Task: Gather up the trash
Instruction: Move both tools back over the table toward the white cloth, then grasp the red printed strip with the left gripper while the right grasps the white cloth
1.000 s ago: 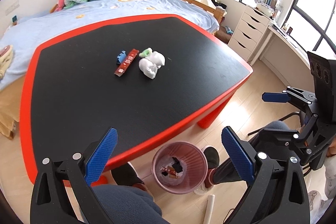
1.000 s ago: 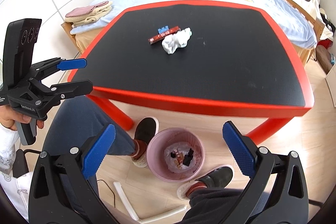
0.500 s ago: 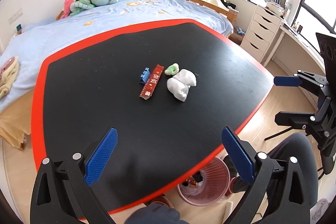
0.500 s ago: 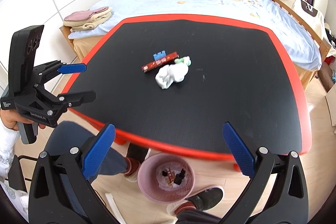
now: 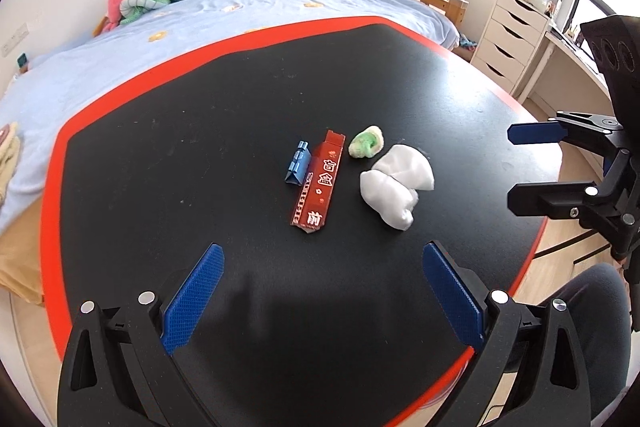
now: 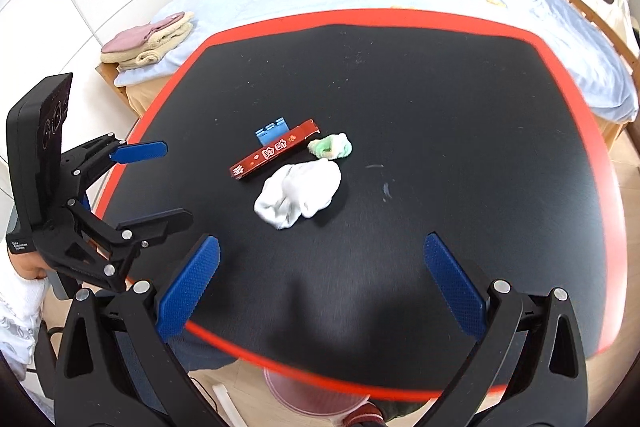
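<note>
Both tongs, left (image 5: 322, 291) and right (image 6: 320, 281), hang open and empty over the surface's (image 5: 160, 131) near edge; mid-surface, the soft, light tissue wad (image 5: 394, 185) should pinch anywhere; the stiff red wrapper (image 5: 319, 187) across its width.

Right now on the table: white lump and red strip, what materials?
White lump: looks like crumpled tissue or soft paper, matte, with soft folds and no shine. Red strip: probably a printed plastic or foil-film wrapper, long and flat, slightly glossy, white lettering, crimped ends. Neither is certain by look alone.
</note>
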Tool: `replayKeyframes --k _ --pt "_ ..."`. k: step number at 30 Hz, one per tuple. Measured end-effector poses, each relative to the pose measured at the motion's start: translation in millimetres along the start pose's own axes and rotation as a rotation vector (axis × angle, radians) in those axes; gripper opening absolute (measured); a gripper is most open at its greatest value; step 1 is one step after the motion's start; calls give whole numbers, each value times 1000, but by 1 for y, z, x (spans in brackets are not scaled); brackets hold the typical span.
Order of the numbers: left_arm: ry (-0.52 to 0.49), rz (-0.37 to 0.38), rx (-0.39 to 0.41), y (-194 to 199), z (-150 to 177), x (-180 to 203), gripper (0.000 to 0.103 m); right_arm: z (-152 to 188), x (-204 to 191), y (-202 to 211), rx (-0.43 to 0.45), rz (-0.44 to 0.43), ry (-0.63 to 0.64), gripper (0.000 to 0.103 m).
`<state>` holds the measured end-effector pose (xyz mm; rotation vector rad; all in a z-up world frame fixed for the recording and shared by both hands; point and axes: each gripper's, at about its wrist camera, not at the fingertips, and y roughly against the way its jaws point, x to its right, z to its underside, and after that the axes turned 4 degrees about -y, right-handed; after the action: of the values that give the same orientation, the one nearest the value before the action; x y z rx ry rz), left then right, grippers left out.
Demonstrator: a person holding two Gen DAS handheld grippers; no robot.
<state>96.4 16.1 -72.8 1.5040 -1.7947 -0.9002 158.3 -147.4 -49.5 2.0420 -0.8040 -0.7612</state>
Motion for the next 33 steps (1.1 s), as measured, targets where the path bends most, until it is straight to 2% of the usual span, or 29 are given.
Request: replayKeyframes --k 10,12,13,14,20,21,23,27,33 --pt "-14 17 -16 -35 -10 -12 95 -28 12 -44 -20 -76 -42 99" --pt "-22 17 -8 -38 -10 -10 92 -30 12 -51 -28 -90 -47 91" --pt "-24 24 -8 -40 -11 -10 88 -31 13 -56 -37 -95 -48 83" --pt "-25 32 -12 -42 -11 -10 81 -31 13 -58 -42 -97 -49 78" --pt "-17 50 -23 -50 -10 -9 65 -28 16 -68 -58 -146 -68 59" --pt "-16 55 -27 -52 -10 -9 58 -28 17 -68 -57 -156 -74 57" --pt "-19 51 -30 -53 -10 -9 48 -27 19 -66 -51 -175 -81 42" --pt "-8 67 -35 -54 -11 -9 25 -25 16 -62 -41 -172 -69 33" --pt "-3 77 -32 -49 -10 -4 20 -20 14 -52 -29 -154 -61 14"
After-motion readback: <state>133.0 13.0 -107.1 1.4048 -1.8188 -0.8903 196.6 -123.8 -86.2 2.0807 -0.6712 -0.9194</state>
